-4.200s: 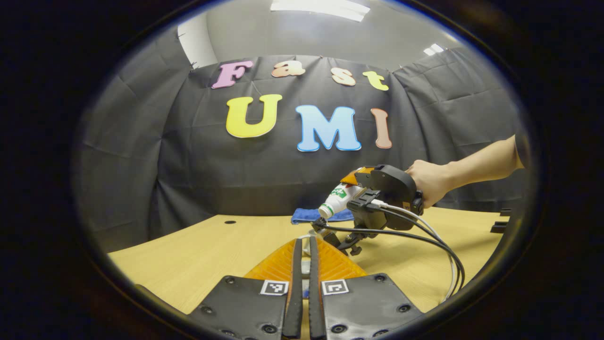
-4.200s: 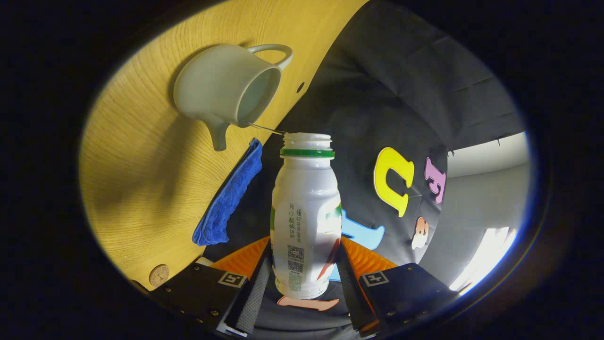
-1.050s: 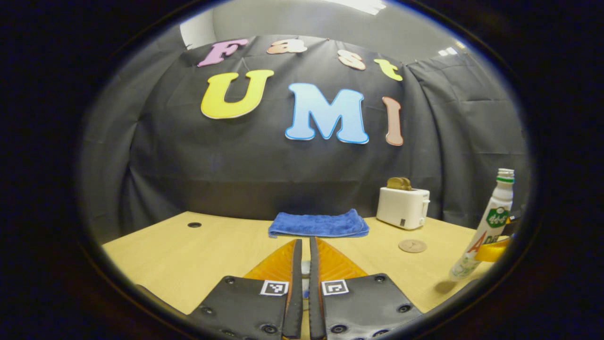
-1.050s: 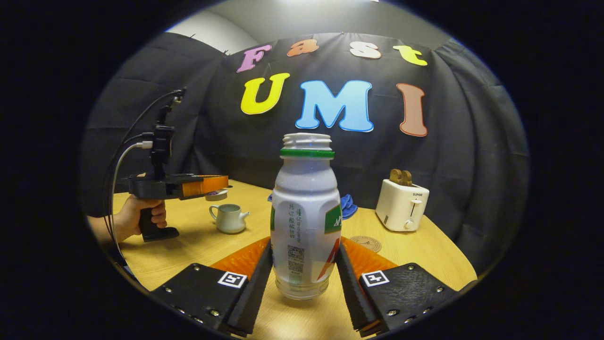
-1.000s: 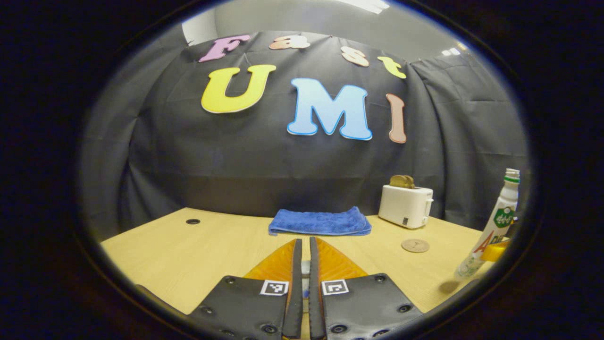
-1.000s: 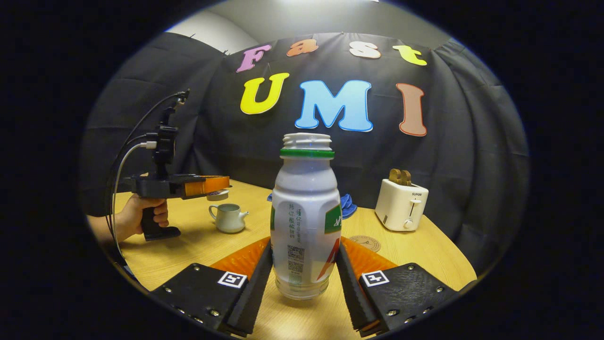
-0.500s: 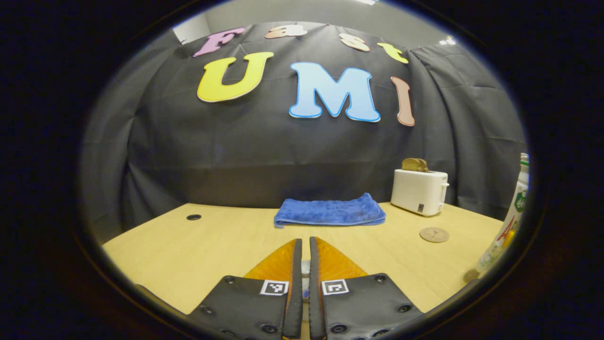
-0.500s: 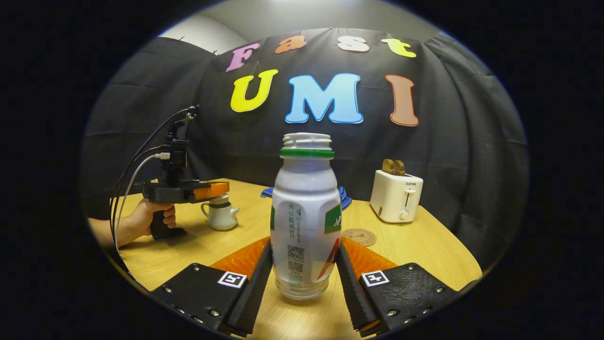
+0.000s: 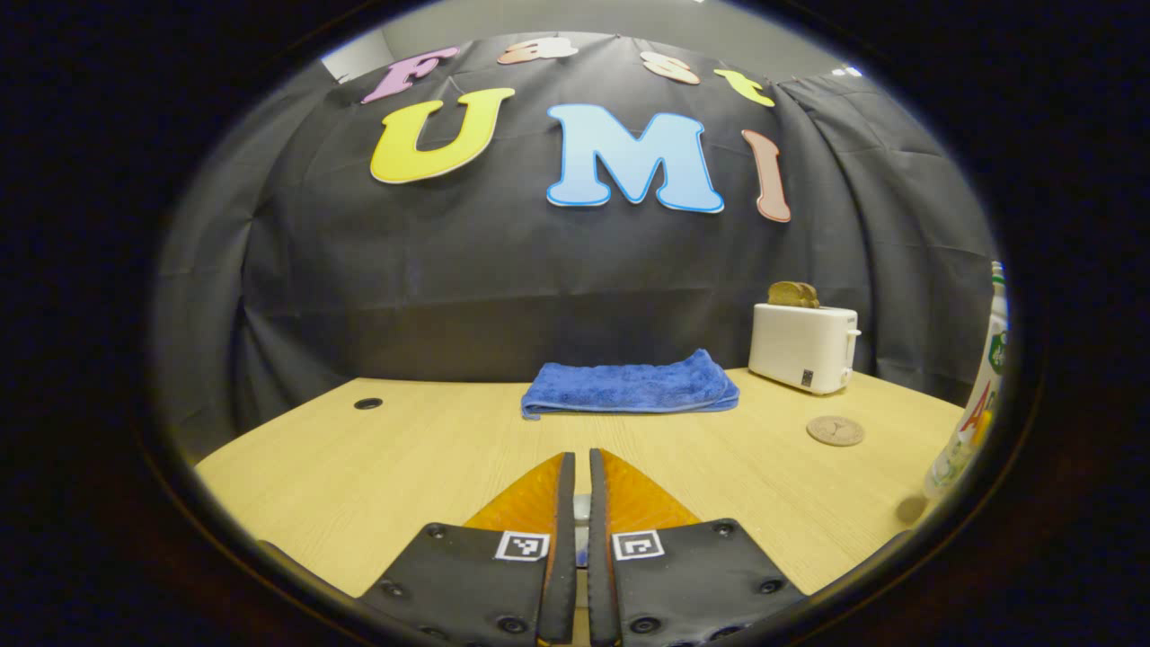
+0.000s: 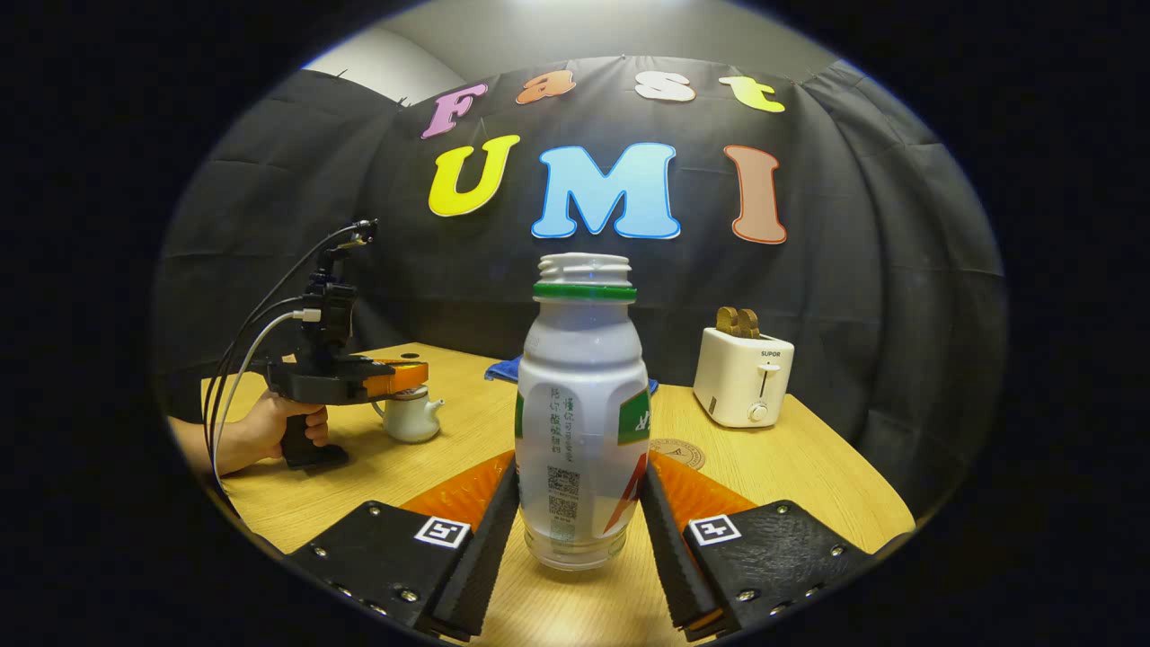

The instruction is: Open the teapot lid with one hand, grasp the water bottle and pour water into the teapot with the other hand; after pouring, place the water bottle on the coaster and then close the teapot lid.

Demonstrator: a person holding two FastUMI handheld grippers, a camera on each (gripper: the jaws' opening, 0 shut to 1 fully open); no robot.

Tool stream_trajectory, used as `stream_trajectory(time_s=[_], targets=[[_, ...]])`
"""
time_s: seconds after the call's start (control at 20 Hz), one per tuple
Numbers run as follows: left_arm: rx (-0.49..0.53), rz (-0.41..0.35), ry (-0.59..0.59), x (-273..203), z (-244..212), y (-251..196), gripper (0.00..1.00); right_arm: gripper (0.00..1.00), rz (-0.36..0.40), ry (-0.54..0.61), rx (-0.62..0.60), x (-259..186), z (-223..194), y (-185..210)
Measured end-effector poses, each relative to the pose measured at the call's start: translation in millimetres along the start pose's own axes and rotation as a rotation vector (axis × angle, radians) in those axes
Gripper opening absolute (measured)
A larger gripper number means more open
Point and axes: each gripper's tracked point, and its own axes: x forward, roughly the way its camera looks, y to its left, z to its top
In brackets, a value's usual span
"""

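My right gripper (image 10: 581, 467) is shut on the white water bottle (image 10: 582, 404), which it holds upright and uncapped a little above the table. The round coaster (image 10: 680, 452) lies just behind the bottle to its right. In the right gripper view, my left gripper (image 10: 404, 370) is held level over the small white teapot (image 10: 411, 420), with the lid sitting on the pot's mouth. In the left gripper view, the left gripper (image 9: 580, 458) is shut on the lid's small knob (image 9: 581, 512). The bottle (image 9: 975, 395) stands at the right edge there, past the coaster (image 9: 835, 430).
A folded blue towel (image 9: 631, 386) lies at the back of the wooden table (image 9: 404, 458). A white toaster (image 10: 742, 377) with bread in it stands at the back right. A person's hand (image 10: 256, 431) grips the left gripper's handle, and cables trail from it.
The bottle went from tilted over the open teapot to upright and moved right towards the coaster. The left gripper has come down with the lid onto the teapot.
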Motion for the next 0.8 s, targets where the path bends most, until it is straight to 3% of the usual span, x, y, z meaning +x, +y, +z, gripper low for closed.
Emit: stream_trajectory(time_s=[0.15,0.25,0.3,0.5,0.65,0.7,0.8], targets=[[-0.028,-0.015,-0.021,-2.9,4.5,0.5,0.21,0.74,-0.005,0.003,0.006,1.7,-0.4,0.4],[-0.052,0.0,-0.062,-9.7,16.8,9.9,0.32,0.74,-0.018,0.004,0.002,5.5,0.0,-3.2],[-0.058,0.006,-0.078,-12.5,22.5,12.5,0.46,0.74,-0.03,-0.002,-0.002,7.8,2.4,-5.6],[-0.055,-0.011,-0.113,-28.6,30.3,5.0,0.5,0.74,-0.111,-0.035,-0.012,38.5,16.1,-34.9],[-0.036,-0.05,-0.169,-45.8,43.8,-1.8,0.63,0.74,-0.178,-0.027,0.071,66.4,19.7,-64.2],[-0.041,-0.051,-0.191,-51.0,49.7,-0.7,0.75,0.74,-0.188,-0.022,0.11,77.5,19.5,-69.3],[-0.061,-0.067,-0.224,-57.4,57.3,-3.0,0.78,0.74,-0.217,-0.017,0.131,98.5,20.8,-84.7]])
